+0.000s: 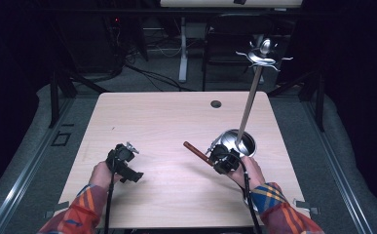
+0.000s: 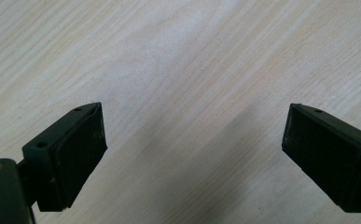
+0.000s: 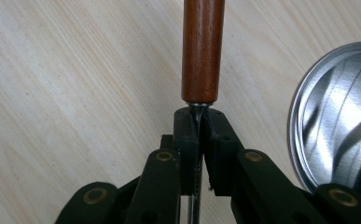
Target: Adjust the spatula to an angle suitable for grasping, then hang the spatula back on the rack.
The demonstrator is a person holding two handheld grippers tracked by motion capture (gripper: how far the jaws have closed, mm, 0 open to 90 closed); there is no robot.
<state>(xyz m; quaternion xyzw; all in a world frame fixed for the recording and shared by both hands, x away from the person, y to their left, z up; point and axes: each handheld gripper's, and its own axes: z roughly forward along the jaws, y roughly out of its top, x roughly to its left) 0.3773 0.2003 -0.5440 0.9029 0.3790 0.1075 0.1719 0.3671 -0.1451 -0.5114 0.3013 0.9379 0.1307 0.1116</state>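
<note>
My right gripper (image 1: 211, 158) (image 3: 199, 122) is shut on the thin metal shank of a utensil. Its brown wooden handle (image 1: 195, 150) (image 3: 202, 46) points away from the jaws, up and to the left over the table. Just right of this gripper stands a shiny metal cup (image 1: 231, 140) (image 3: 336, 116). A long pale-handled utensil (image 1: 249, 105) leans out of the cup, its metal head (image 1: 263, 57) high above the table's far edge. My left gripper (image 1: 123, 163) (image 2: 192, 126) is open above bare wood at the front left, its pads (image 2: 82, 149) wide apart.
The light wooden table (image 1: 166, 117) has a round cable hole (image 1: 216, 104) near its far edge. Behind it are a desk leg (image 1: 182, 48), a dark chair and cables on the floor. Plaid sleeves enter from the bottom.
</note>
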